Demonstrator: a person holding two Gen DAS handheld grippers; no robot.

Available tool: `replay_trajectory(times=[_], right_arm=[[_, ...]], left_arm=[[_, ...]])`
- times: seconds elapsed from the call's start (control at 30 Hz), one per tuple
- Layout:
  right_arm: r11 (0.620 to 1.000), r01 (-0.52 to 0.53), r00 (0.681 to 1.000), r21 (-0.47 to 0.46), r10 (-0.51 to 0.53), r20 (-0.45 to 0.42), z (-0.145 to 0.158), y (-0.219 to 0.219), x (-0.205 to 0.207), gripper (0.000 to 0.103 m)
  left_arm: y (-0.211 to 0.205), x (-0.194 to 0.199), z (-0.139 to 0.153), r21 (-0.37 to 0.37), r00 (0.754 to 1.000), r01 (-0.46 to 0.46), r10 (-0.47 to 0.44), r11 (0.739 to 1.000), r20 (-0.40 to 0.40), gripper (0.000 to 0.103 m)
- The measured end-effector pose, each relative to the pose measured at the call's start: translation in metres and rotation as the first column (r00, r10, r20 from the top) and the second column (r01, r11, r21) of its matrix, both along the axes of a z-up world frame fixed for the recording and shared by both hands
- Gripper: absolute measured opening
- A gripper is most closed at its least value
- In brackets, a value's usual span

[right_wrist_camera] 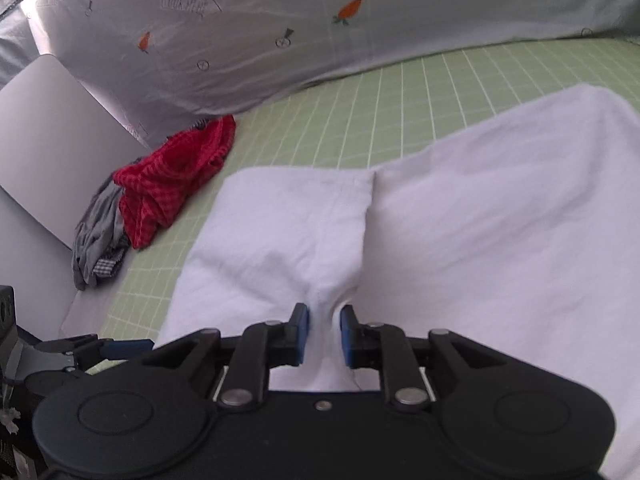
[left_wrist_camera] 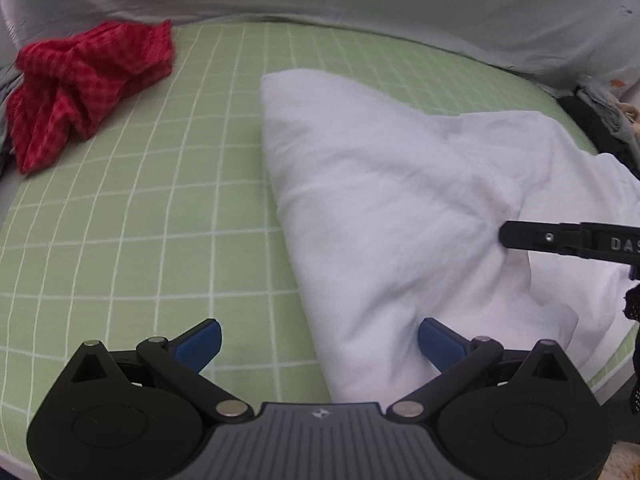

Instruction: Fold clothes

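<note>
The white cotton garment (right_wrist_camera: 460,220) lies on the bed, on the pale green sheet with a white grid (left_wrist_camera: 140,220), and covers the part from the centre toward three o'clock in the left wrist view. It seems half folded, with one straight edge running from twelve to six o'clock.

The right hand-held gripper (right_wrist_camera: 324,334) has a bunched ridge of the white cloth between its blue pads (right_wrist_camera: 301,330). The jaws stand a little apart, and I cannot tell whether the pads press the cloth or only stand beside it. The left hand-held gripper (left_wrist_camera: 318,344) is wide open and holds nothing; the edge of the garment lies just in front of its right pad.

I judge that the step in hand is to lay a fold down and let it go. To do this well, the right gripper should open fully before it lifts, so the cloth does not come up with it. The left one can then take the near edge, and both should keep the edges parallel to the grid lines.

The near part of the garment is hidden under both gripper bodies, so its whole shape is not clear. At ten o'clock lies a crumpled red checked cloth (left_wrist_camera: 88,88), and beside it in the right wrist view a grey crumpled cloth (right_wrist_camera: 98,236), partly covered. The dark things at three o'clock in the left view are cut off.
</note>
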State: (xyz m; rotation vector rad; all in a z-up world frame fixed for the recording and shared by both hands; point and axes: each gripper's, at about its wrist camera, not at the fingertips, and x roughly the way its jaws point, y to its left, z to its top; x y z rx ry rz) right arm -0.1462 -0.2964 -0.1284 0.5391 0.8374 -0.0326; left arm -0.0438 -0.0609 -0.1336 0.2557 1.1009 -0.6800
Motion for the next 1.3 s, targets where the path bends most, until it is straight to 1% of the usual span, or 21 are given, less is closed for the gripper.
replay_trajectory(times=[0.03, 0.07, 0.1, 0.13, 0.17, 0.2, 0.23, 0.3, 0.43, 0.5, 0.6, 0.67, 0.73, 0.77, 0.8, 0.83, 0.87, 0.93, 1.1, 1.2, 1.3], right_arm=[[1.0, 0.003, 1.0, -0.012, -0.003, -0.011, -0.002, 0.003, 0.0, 0.042], [1.0, 0.007, 1.0, -0.021, -0.008, -0.021, -0.004, 0.003, 0.0, 0.048], [1.0, 0.011, 0.999, -0.027, -0.012, -0.03, -0.006, 0.003, 0.001, 0.059], [1.0, 0.017, 0.999, -0.019, -0.018, -0.04, -0.008, 0.002, 0.002, 0.073], [1.0, 0.028, 0.998, 0.001, -0.028, -0.051, -0.01, -0.001, 0.004, 0.081], [0.999, 0.039, 0.997, 0.016, -0.037, -0.06, -0.012, -0.002, 0.004, 0.092], [0.998, 0.049, 0.997, 0.029, -0.047, -0.067, -0.014, -0.003, 0.003, 0.094], [0.996, 0.07, 0.994, 0.05, -0.066, -0.084, -0.018, -0.003, 0.001, 0.095], [0.983, 0.131, 0.988, 0.125, -0.119, -0.097, -0.024, -0.008, -0.009, 0.095], [0.969, 0.184, 0.98, 0.163, -0.169, -0.101, -0.024, -0.013, -0.017, 0.092], [0.946, 0.261, 0.964, 0.19, -0.246, -0.099, -0.023, -0.018, -0.033, 0.088], [0.92, 0.308, 0.951, 0.241, -0.294, -0.094, -0.025, -0.022, -0.047, 0.085], [0.892, 0.352, 0.936, 0.284, -0.336, -0.104, -0.028, -0.026, -0.062, 0.075], [0.884, 0.37, 0.929, 0.287, -0.352, -0.112, -0.029, -0.027, -0.07, 0.072], [0.877, 0.387, 0.922, 0.285, -0.368, -0.119, -0.03, -0.027, -0.077, 0.065], [0.872, 0.401, 0.916, 0.281, -0.379, -0.129, -0.03, -0.026, -0.082, 0.062], [0.871, 0.407, 0.913, 0.275, -0.383, -0.139, -0.031, -0.024, -0.086, 0.06], [0.886, 0.396, 0.917, 0.242, -0.37, -0.15, -0.031, -0.018, -0.092, 0.049], [0.953, 0.264, 0.961, 0.146, -0.247, -0.127, -0.025, 0.007, -0.085, 0.047], [0.976, 0.183, 0.981, 0.116, -0.174, -0.081, -0.017, 0.022, -0.075, 0.046], [0.984, 0.129, 0.992, 0.119, -0.129, -0.011, -0.006, 0.031, -0.067, 0.047]], left_arm=[[0.007, 0.004, -0.004, 0.006, 0.999, -0.033, 0.033, 0.999, -0.02, 0.103], [0.015, 0.007, -0.008, 0.012, 0.997, -0.066, 0.066, 0.998, -0.04, 0.103], [0.022, 0.01, -0.011, 0.007, 0.994, -0.096, 0.096, 0.995, -0.06, 0.103], [0.028, 0.014, -0.013, -0.003, 0.989, -0.122, 0.121, 0.993, -0.082, 0.103], [0.035, 0.017, -0.016, -0.012, 0.984, -0.148, 0.146, 0.989, -0.103, 0.103], [0.039, 0.018, -0.016, -0.021, 0.982, -0.159, 0.155, 0.987, -0.105, 0.103], [0.043, 0.019, -0.017, -0.028, 0.981, -0.169, 0.165, 0.985, -0.106, 0.103], [0.046, 0.017, -0.017, -0.004, 0.982, -0.168, 0.167, 0.986, -0.084, 0.103], [0.049, 0.013, -0.015, 0.005, 0.983, -0.168, 0.168, 0.986, -0.07, 0.103], [0.049, 0.012, -0.015, 0.008, 0.984, -0.164, 0.164, 0.986, -0.066, 0.103], [0.051, 0.009, -0.016, 0.009, 0.986, -0.156, 0.156, 0.988, -0.059, 0.103], [0.054, 0.009, -0.017, 0.006, 0.985, -0.162, 0.162, 0.987, -0.064, 0.103], [0.055, 0.008, -0.017, 0.007, 0.985, -0.162, 0.162, 0.987, -0.064, 0.103], [0.055, 0.007, -0.017, 0.009, 0.985, -0.16, 0.16, 0.987, -0.061, 0.103], [0.053, 0.007, -0.017, 0.015, 0.986, -0.158, 0.159, 0.987, -0.057, 0.103], [0.052, 0.007, -0.018, 0.021, 0.986, -0.155, 0.156, 0.988, -0.052, 0.103], [0.051, 0.006, -0.018, 0.026, 0.987, -0.151, 0.152, 0.988, -0.047, 0.103], [0.05, 0.006, -0.018, 0.034, 0.988, -0.146, 0.148, 0.989, -0.04, 0.103], [0.05, 0.004, -0.021, 0.042, 0.99, -0.138, 0.139, 0.99, -0.023, 0.103], [0.05, 0.005, -0.021, 0.043, 0.99, -0.135, 0.136, 0.99, -0.023, 0.103], [0.051, 0.005, -0.02, 0.044, 0.991, -0.134, 0.135, 0.99, -0.024, 0.103]])
